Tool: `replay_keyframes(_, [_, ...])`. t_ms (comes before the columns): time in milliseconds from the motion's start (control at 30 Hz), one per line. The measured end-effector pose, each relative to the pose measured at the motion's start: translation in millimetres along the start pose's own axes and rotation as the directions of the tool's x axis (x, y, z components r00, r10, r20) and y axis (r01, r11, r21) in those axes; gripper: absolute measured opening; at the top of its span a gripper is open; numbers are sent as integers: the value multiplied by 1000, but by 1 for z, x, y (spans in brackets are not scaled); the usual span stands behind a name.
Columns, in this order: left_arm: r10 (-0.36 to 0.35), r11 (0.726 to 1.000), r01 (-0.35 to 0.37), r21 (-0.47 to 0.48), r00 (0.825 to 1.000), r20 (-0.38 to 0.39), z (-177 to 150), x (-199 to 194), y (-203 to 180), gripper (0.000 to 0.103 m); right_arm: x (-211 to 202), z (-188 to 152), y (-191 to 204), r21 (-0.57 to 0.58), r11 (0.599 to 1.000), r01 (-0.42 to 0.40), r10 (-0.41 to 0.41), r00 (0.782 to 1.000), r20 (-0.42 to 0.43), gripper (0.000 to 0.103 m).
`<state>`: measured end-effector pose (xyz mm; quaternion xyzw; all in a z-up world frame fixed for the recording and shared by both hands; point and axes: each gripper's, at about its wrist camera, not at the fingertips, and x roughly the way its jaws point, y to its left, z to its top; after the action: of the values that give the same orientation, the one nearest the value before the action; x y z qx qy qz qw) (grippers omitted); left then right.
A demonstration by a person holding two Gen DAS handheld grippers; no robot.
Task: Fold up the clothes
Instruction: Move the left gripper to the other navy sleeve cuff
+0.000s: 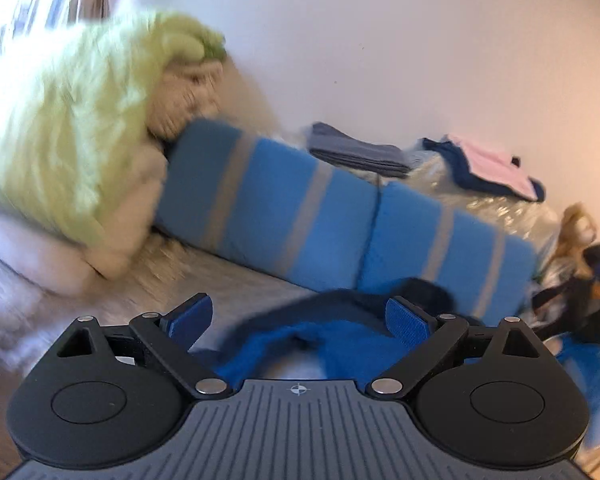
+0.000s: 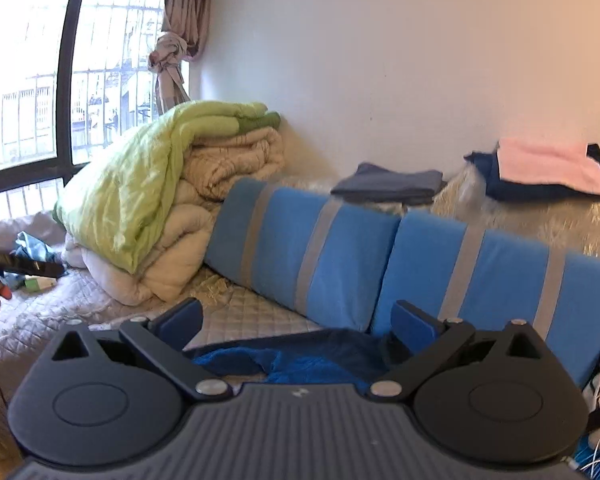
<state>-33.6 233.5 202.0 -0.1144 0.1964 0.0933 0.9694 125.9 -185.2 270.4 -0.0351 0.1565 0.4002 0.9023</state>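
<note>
Quilted pale bedding (image 2: 236, 320) covers the mattress that both cameras look across, with a white wall (image 2: 380, 60) behind it. Nearest the lenses, a bright blue fleece garment with a navy edge (image 1: 300, 344) lies crumpled on the bedding. In the left wrist view, which is smeared by motion blur, the left gripper (image 1: 300, 318) hangs over it with its blue-padded fingers spread wide, clamping nothing; whether the pads touch the cloth cannot be told. The right gripper (image 2: 296, 320) is likewise spread apart and empty above the same garment (image 2: 300, 360), which sits between and just below its fingers.

Just beyond the garment, two blue cushions with grey stripes (image 2: 380, 264) stand side by side along the bed. To their left is a heap of folded duvets, lime green over cream (image 2: 152, 200). On a shiny, plastic-wrapped bundle (image 2: 540, 224) behind the cushions rest a folded grey-blue garment (image 2: 392, 184) and, well to its right, a pink cloth on a navy one (image 2: 548, 168). Farthest back on the left are a barred window (image 2: 28, 80) and a knotted curtain (image 2: 176, 40).
</note>
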Motion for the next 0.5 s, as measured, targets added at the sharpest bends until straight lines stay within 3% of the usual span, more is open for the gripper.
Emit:
replay_keyframes(100, [95, 994, -96, 45, 995, 15, 5, -12, 12, 95, -6, 20, 2, 72, 995, -76, 77, 997, -16, 103])
replay_keyframes(200, [259, 960, -257, 106, 966, 2, -9, 0, 30, 95, 7, 21, 16, 59, 992, -114, 116, 993, -34, 103])
replay_keyframes(300, [393, 913, -380, 147, 917, -69, -37, 28, 57, 95, 39, -2, 41, -34, 994, -106, 104, 993, -54, 103])
replay_keyframes(367, [462, 882, -438, 171, 877, -134, -58, 51, 76, 95, 68, -21, 54, -36, 988, -148, 144, 985, -96, 103])
replay_keyframes(500, [590, 804, -548, 231, 782, -201, -97, 85, 106, 95, 127, -54, 78, -10, 978, -210, 204, 961, -184, 103])
